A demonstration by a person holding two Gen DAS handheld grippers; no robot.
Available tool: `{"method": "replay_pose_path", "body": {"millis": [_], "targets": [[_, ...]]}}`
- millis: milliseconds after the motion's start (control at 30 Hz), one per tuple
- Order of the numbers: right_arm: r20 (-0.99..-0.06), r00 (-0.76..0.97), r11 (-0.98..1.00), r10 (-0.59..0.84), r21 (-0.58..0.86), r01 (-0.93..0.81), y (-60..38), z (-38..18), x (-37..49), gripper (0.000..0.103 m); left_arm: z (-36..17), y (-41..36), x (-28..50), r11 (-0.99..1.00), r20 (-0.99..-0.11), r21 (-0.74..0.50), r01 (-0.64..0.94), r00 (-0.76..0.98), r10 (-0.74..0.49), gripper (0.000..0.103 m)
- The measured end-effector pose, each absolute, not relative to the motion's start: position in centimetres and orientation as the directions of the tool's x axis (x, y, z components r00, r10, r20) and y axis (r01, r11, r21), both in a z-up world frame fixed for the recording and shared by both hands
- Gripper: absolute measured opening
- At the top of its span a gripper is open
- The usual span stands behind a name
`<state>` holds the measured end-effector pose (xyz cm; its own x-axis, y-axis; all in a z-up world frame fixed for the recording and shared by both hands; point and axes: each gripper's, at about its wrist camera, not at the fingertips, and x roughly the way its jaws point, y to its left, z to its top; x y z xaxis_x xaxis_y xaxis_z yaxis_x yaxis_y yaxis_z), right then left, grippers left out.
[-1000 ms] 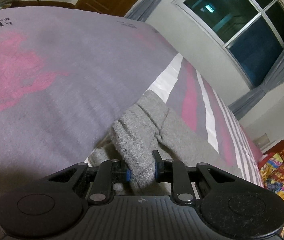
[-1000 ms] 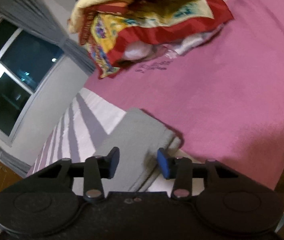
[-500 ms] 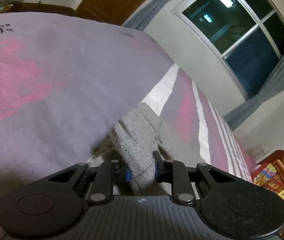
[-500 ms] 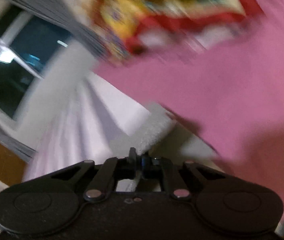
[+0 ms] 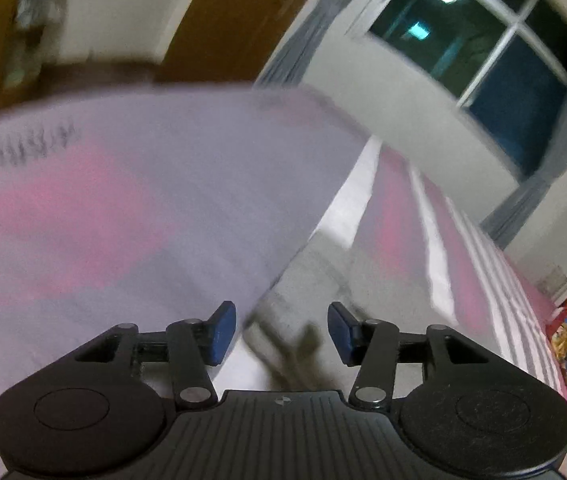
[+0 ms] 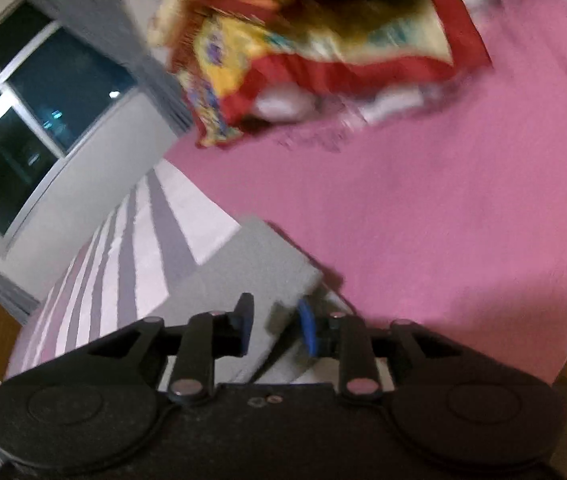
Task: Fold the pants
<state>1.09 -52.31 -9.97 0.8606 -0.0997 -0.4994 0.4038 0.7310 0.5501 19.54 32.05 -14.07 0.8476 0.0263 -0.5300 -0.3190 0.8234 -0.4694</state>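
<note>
The grey pants (image 5: pixel 315 280) lie flat on the bed, blurred, just ahead of my left gripper (image 5: pixel 281 330), which is open and empty above them. In the right wrist view the folded grey pants (image 6: pixel 243 268) lie on the striped part of the bed cover. My right gripper (image 6: pixel 275 326) is open, its blue pads apart over the near edge of the pants, holding nothing.
The bed cover (image 5: pixel 123 208) is lilac with pink patches and pink and white stripes (image 5: pixel 435 240). A pink area (image 6: pixel 443 220) lies to the right. A red and yellow blanket pile (image 6: pixel 303 48) sits at the bed's far end. A window (image 5: pixel 483 48) and a wooden door (image 5: pixel 235 20) are behind.
My left gripper has let go of the pants and opened, and the fabric dropped flat. My right gripper, shut on the pants half a second ago, has opened again.
</note>
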Motion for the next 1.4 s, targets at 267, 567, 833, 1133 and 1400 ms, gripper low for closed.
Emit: {"method": "replay_pose_path", "body": {"millis": [267,567,833,1133,1400], "targets": [[-0.515,0.823,0.913,0.239,0.408,-0.010,-38.0,-7.0,12.4,0.053,-12.6,14.8,29.0,0.905,-0.517,-0.413,0.107,0.790,-0.330,0.068],[-0.638,0.698,0.936,0.325,0.321,-0.144,-31.4,-10.9,20.1,0.053,-17.0,9.8,34.6,0.921,-0.633,-0.380,0.084,0.703,-0.325,0.068],[-0.633,0.774,0.836,0.015,0.433,0.337,-51.0,-12.0,15.3,0.026,-16.3,23.2,32.8,0.906,-0.655,-0.393,-0.156,0.739,-0.157,0.059],[-0.523,0.778,0.884,0.348,0.460,-0.086,-33.8,-8.0,19.9,0.043,-13.9,19.9,31.1,0.956,-0.632,-0.288,-0.053,0.760,-0.148,0.069],[-0.577,0.523,0.774,0.628,0.391,-0.498,-9.5,-8.9,29.2,0.042,-14.2,19.3,34.2,0.977,-0.681,-0.201,-0.076,0.727,-0.083,0.083]]}}
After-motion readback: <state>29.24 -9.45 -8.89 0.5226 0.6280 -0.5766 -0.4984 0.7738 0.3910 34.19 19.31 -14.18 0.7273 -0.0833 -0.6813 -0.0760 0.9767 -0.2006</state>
